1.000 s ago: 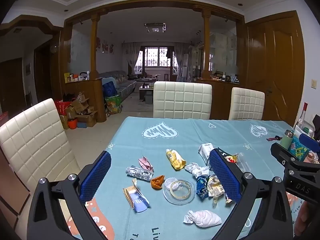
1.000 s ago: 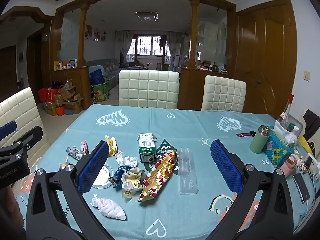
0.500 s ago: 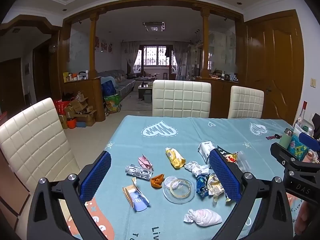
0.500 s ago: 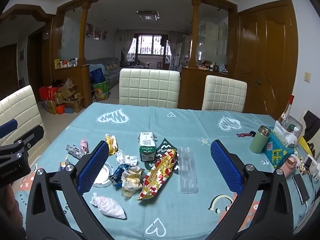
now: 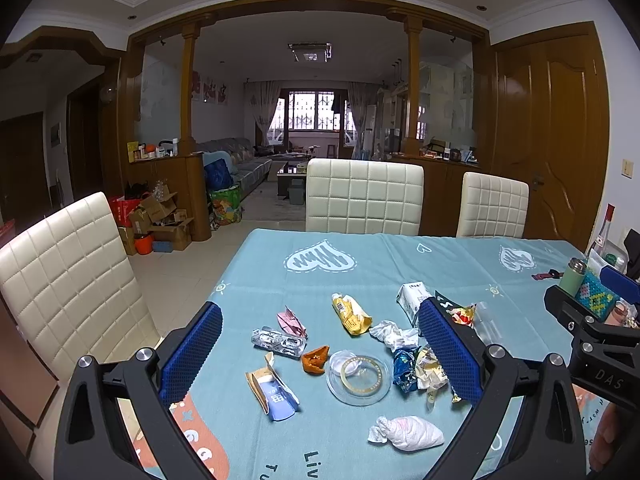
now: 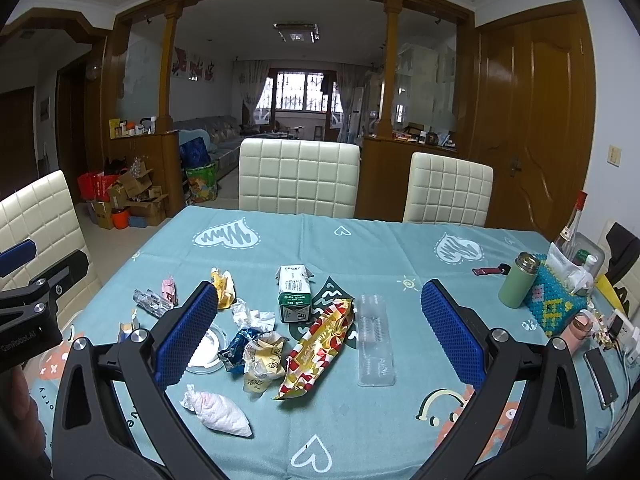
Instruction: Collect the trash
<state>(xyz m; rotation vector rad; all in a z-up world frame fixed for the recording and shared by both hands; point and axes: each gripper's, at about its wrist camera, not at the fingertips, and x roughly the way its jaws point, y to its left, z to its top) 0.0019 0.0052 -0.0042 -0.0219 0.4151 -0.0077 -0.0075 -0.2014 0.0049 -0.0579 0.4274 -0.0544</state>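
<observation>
Trash lies scattered on the teal tablecloth (image 5: 360, 264). In the left wrist view I see a white knotted bag (image 5: 408, 433), a clear round lid (image 5: 359, 377), a blue-white torn packet (image 5: 275, 394), an orange scrap (image 5: 315, 359) and a yellow wrapper (image 5: 351, 314). The right wrist view shows a green-white milk carton (image 6: 294, 298), a red-gold snack wrapper (image 6: 318, 349), a clear plastic tray (image 6: 374, 338) and crumpled wrappers (image 6: 260, 354). My left gripper (image 5: 320, 354) and right gripper (image 6: 318, 340) both hover above the table, open and holding nothing.
A green flask (image 6: 518, 280), a beaded tissue box (image 6: 560, 300), a bottle (image 6: 572, 224) and a phone (image 6: 600, 376) crowd the table's right edge. White padded chairs (image 6: 298, 178) stand at the far side and the left (image 5: 68, 284). Cardboard boxes (image 5: 160, 220) sit on the floor.
Both views have shifted only slightly; the table contents sit a little lower in the left view. Nothing was grasped or moved.
</observation>
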